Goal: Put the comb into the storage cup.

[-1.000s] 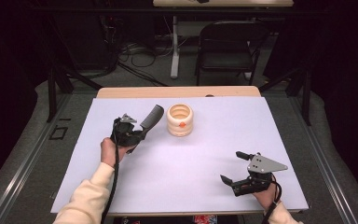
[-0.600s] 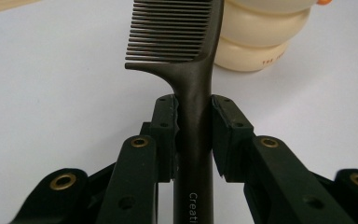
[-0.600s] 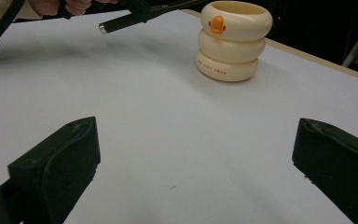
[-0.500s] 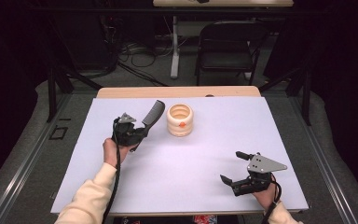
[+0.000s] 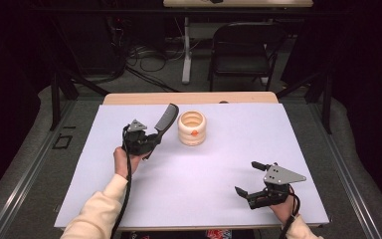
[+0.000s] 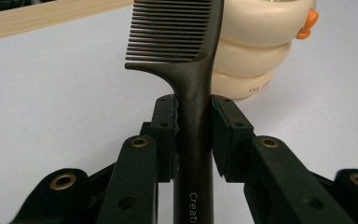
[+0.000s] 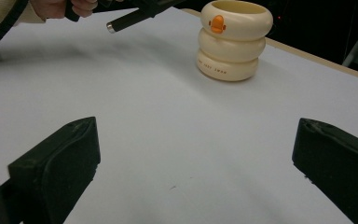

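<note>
Left gripper (image 5: 151, 142) of mine clamps the dark plastic comb (image 6: 193, 88) by its handle, teeth raised just beside the cream ribbed holder with an orange beak (image 5: 192, 128). Right gripper (image 5: 251, 178) rests apart on the white table (image 5: 278, 134), jaws wide, nothing between them.

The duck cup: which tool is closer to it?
Left. The left tool holds a comb just beside the duck cup; the right tool sits far off, near the table's front edge.
</note>
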Tool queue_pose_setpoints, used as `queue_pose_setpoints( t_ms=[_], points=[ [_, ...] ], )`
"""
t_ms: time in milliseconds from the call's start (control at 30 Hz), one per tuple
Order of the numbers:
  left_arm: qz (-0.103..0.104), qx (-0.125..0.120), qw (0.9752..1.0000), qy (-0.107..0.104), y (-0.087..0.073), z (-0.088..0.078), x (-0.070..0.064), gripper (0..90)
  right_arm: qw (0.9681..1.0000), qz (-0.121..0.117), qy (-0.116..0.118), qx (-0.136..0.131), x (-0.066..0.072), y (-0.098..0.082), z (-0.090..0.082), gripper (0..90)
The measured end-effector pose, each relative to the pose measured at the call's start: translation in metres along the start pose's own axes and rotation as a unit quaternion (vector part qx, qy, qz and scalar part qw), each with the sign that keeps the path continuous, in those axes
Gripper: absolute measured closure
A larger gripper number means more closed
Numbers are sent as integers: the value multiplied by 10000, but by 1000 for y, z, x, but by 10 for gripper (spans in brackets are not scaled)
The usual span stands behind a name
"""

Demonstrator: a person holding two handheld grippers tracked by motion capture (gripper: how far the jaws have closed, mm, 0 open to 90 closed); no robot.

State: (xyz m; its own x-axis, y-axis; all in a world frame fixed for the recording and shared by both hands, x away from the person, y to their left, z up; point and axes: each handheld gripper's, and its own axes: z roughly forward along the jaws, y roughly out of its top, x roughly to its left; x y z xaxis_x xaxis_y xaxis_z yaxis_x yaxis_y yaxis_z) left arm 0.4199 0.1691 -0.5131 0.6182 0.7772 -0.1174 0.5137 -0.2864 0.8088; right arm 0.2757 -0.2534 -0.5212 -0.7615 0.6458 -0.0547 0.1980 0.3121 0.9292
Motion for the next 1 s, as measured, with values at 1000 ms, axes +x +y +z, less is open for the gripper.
queue_pose_setpoints(
  t_ms=[1000],
  points=[
    [33, -554, 9984, -78, 16, 0, -9, 721, 10000, 11, -5, 23, 0, 0, 1, 3]
  ],
)
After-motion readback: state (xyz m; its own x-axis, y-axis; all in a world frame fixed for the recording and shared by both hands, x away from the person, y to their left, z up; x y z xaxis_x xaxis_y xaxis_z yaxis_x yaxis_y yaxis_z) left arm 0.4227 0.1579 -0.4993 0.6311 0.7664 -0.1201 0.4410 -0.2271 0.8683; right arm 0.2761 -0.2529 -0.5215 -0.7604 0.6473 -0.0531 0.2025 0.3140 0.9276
